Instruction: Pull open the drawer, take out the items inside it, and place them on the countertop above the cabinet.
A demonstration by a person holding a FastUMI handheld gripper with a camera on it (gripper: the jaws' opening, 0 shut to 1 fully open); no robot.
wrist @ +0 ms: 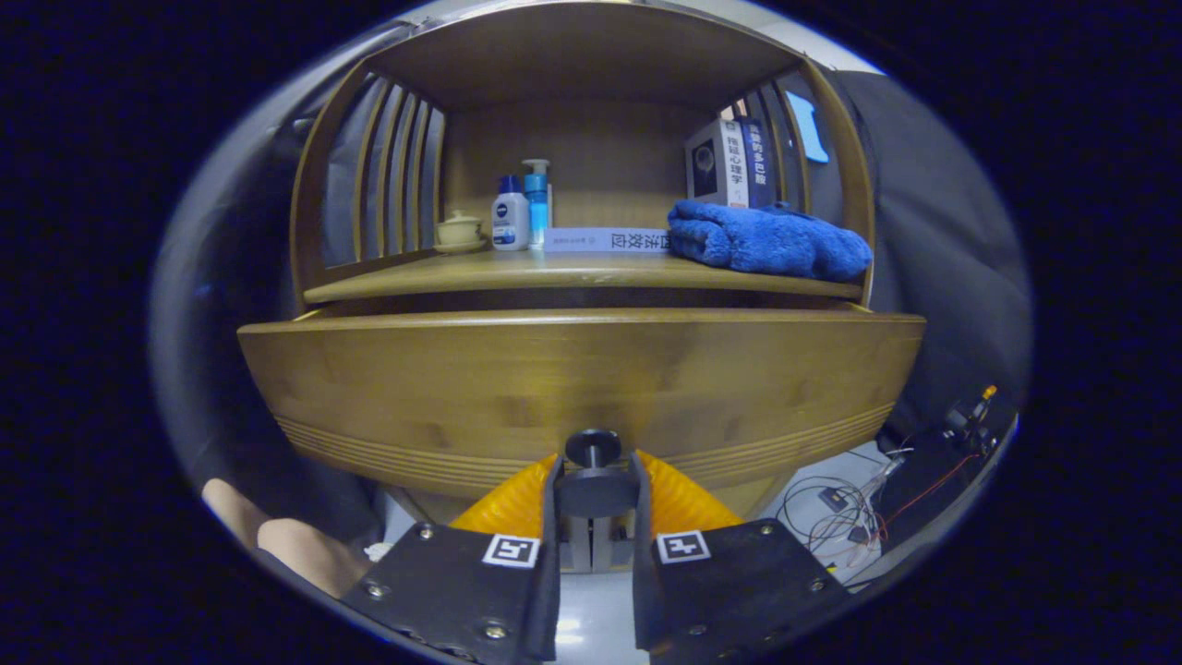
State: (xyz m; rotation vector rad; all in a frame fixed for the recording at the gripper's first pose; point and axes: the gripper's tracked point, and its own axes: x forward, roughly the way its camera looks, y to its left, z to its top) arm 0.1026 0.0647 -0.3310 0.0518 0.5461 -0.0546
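Drawer [582,388] front is seen slightly pulled out below the bench [572,272]; its dark knob [593,450] is clamped between the nearly closed claw [596,489] fingers. Drawer contents are hidden.

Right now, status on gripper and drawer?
Gripper shut on drawer knob. Drawer partly pulled out, contents hidden. Blue towel, bottles on countertop.
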